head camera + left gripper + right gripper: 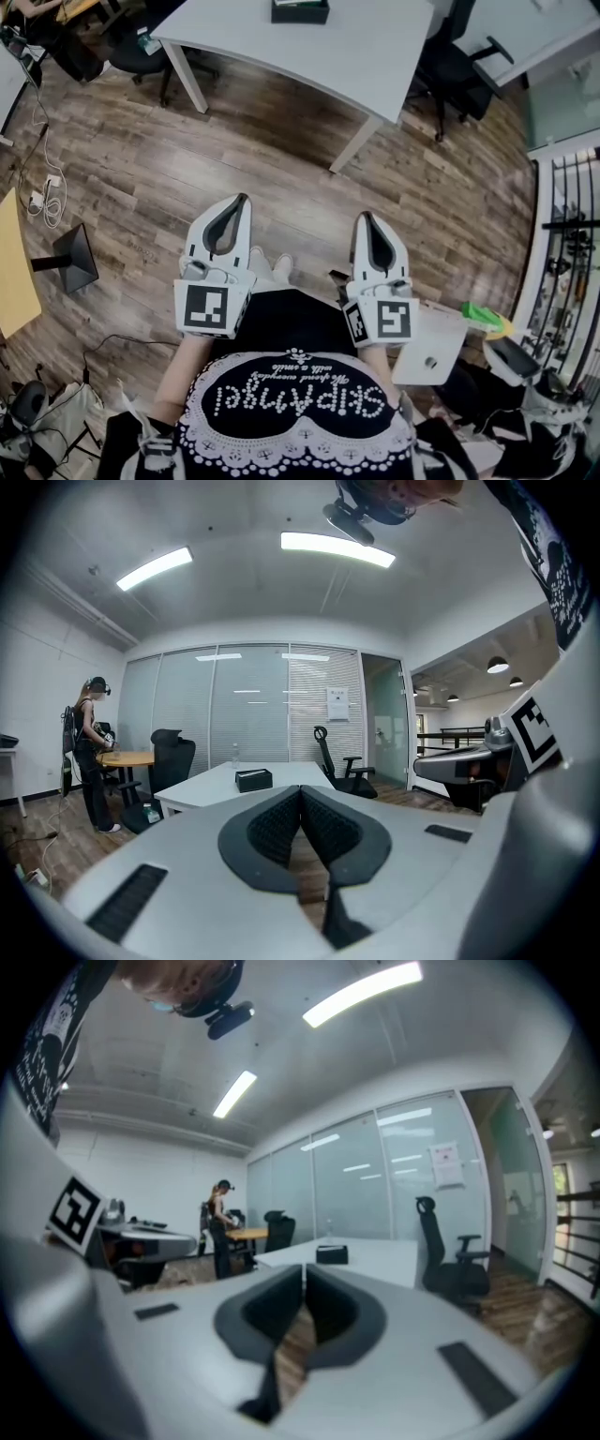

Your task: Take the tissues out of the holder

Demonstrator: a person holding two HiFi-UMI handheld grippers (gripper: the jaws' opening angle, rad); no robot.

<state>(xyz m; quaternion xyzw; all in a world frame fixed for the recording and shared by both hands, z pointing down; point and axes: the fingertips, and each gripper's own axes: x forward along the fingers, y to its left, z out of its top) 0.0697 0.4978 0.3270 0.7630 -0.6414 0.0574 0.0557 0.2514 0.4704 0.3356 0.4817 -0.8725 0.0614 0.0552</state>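
Left gripper [300,794] and right gripper [305,1271] fingers together, empty. We see black rectangular tissue holder [300,10] at 12 o'clock on white tabletop [309,56]; gripper views show standing person [93,752] in full.

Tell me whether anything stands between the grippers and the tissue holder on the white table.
Nothing visible does. The holder sits on the table; only bare wood floor and tabletop lie between it and the left gripper and right gripper, both shut and empty.

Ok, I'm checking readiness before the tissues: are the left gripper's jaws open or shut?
Shut. In the left gripper view, the left gripper has its dark jaws meeting at the tips, with nothing between them.
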